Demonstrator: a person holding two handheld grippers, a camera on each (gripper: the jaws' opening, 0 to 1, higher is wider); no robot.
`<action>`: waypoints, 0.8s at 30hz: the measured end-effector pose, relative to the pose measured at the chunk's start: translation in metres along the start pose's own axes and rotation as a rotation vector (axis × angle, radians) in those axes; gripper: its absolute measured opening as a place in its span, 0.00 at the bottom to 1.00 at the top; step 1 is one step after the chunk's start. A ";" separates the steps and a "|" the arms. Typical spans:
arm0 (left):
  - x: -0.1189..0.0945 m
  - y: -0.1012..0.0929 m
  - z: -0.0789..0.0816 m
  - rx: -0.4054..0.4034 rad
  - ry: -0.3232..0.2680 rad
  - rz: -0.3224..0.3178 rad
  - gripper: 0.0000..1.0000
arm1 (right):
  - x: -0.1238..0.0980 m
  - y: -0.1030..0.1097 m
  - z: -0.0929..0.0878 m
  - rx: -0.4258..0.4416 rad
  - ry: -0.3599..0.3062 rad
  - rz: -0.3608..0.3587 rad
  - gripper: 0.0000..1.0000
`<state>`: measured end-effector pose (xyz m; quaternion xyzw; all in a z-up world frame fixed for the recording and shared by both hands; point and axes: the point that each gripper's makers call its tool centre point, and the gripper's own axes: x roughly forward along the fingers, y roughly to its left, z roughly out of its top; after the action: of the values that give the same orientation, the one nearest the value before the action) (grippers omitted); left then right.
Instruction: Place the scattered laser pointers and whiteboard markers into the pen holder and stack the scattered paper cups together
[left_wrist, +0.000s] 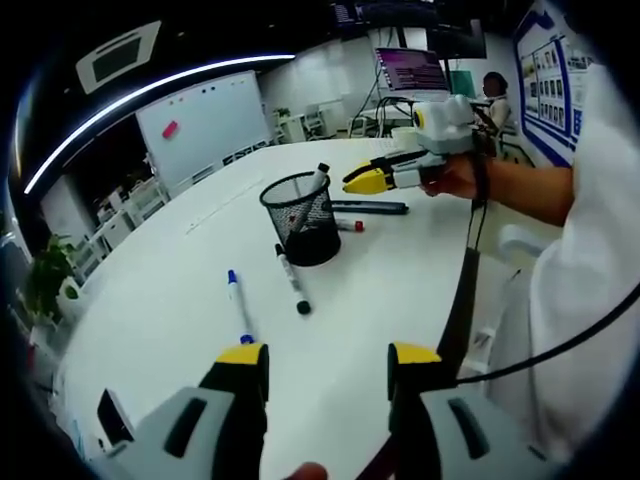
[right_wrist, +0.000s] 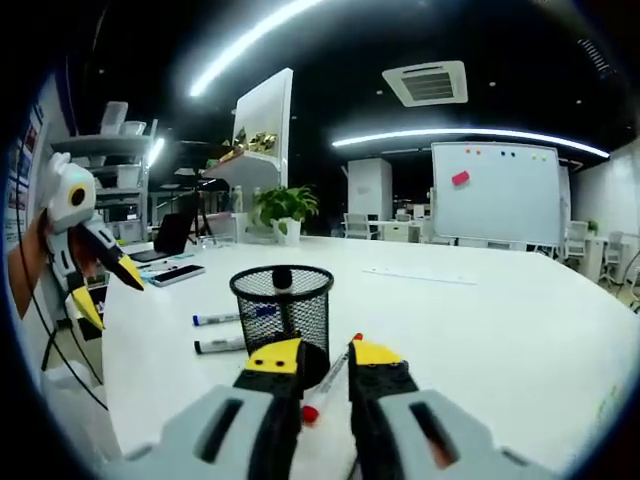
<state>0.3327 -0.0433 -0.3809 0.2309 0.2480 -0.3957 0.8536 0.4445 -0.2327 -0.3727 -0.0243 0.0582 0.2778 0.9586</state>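
Observation:
The black mesh pen holder stands mid-table with one dark-capped marker upright inside. My right gripper, held by a hand, hovers just beyond the holder, jaws a little apart and empty. Under it on the table lies a red-capped marker, beside a dark laser pointer. A black marker and a blue marker lie between the holder and my left gripper. The left gripper is wide open and empty, well short of them.
The white table curves away on both sides. A phone lies near its edge, with a laptop behind. A whiteboard and potted plants stand further off.

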 end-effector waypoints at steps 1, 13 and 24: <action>0.000 0.000 0.000 -0.001 0.000 0.000 0.48 | 0.000 0.000 0.000 0.001 0.001 -0.001 0.18; 0.000 -0.002 0.000 -0.003 0.002 -0.003 0.48 | 0.001 0.000 -0.011 -0.001 0.038 -0.008 0.18; 0.001 -0.002 -0.001 -0.007 0.002 -0.003 0.48 | 0.002 0.001 -0.020 0.007 0.068 -0.006 0.18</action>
<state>0.3311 -0.0447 -0.3824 0.2282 0.2505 -0.3958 0.8536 0.4432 -0.2324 -0.3930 -0.0305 0.0915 0.2737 0.9570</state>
